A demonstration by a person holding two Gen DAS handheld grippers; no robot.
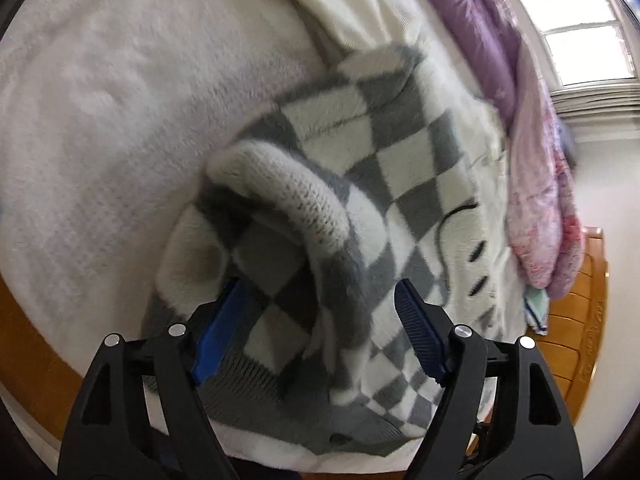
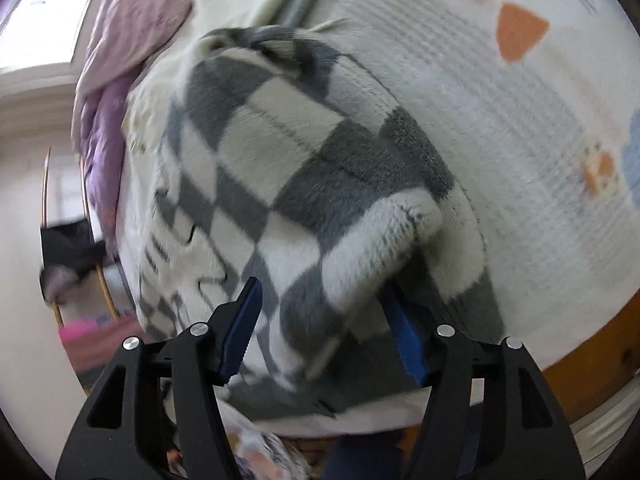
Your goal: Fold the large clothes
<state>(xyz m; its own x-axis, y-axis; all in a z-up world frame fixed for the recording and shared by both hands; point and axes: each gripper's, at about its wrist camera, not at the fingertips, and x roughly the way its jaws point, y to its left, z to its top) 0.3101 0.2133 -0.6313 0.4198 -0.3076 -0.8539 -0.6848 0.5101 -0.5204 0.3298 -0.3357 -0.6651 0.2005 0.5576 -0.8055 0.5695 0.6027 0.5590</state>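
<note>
A fluffy grey-and-white checkered sweater (image 1: 360, 184) lies on a white bed cover (image 1: 100, 120), with a cartoon face on its front. A sleeve is folded over near me. My left gripper (image 1: 320, 320) is open, its blue pads (image 1: 420, 332) on either side of the folded sleeve and hem. In the right wrist view the same sweater (image 2: 304, 184) fills the middle, and my right gripper (image 2: 320, 328) is open with its blue fingers (image 2: 240, 332) straddling a bunched fold of the sweater's near edge. Neither gripper is closed on the cloth.
A purple and pink quilt (image 1: 532, 152) is heaped along the far side of the bed, also in the right wrist view (image 2: 120, 40). An orange wooden bed frame (image 1: 580, 320) edges the mattress. A window (image 1: 568, 20) is at the back. A patterned white blanket (image 2: 500, 100) lies to the right.
</note>
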